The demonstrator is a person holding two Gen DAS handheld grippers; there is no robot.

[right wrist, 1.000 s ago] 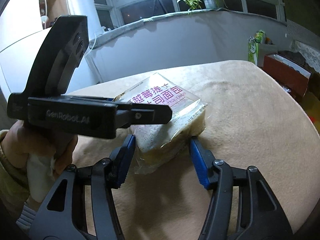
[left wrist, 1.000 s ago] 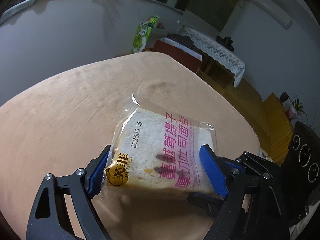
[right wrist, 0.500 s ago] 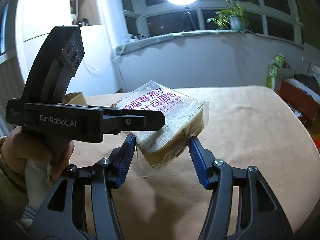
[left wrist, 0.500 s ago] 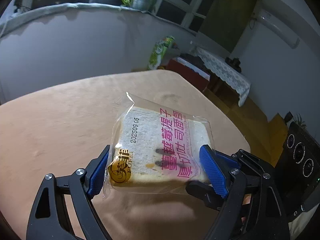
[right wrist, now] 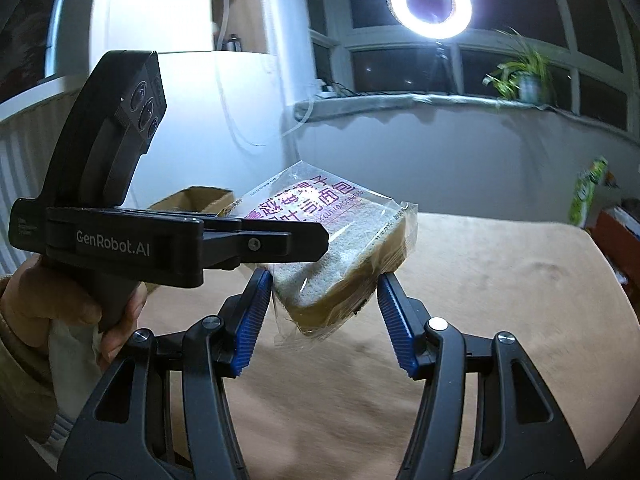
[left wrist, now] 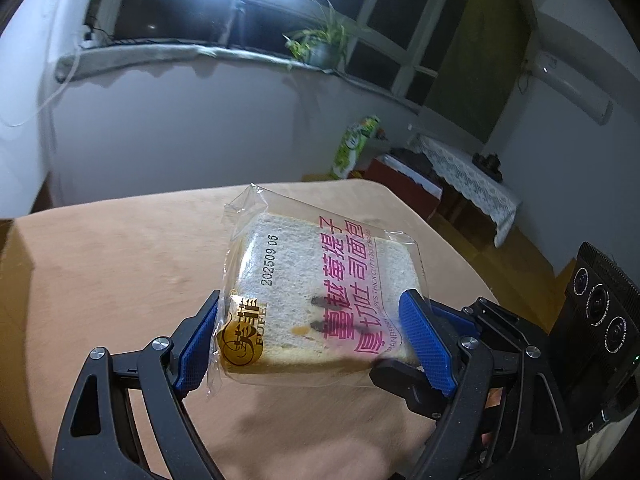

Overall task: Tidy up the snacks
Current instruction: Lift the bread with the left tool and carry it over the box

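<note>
A: Left claw [left wrist: 312, 340] first. Blue pads clamped on the near end of the wrapped toast bread [left wrist: 320, 292], one pad on each side edge, wrapper crinkled at both contacts.

B: Flat hold?

A: Roughly flat, printed face up, far end tipped up a little. Gripping across the width keeps the slice level and leaves its far end free. Probably deliberate, so it can be set down or slid in without the claw going first.

B: Right claw [right wrist: 324, 312]?

A: Jaws apart. In the right wrist view the packet hangs between its pads; the left pad looks just beside the wrapper, the right pad shows a gap. Not gripping. My reading: it stands ready to steady or take over, but the load is all on the left.

B: Where is the packet against the bench [left wrist: 120, 280]?

A: Lifted clear, over the middle of it, nothing touching the tan cloth.

B: Anything to receive it?

A: An open cardboard box [right wrist: 192, 200] at the bench's far left corner, seen past the left claw's body. Inside is hidden. Likely destination, a guess only.

B: Beyond that?

A: A green snack bag [left wrist: 354, 144] stands off the bench, past its far edge, by the wall.
</note>
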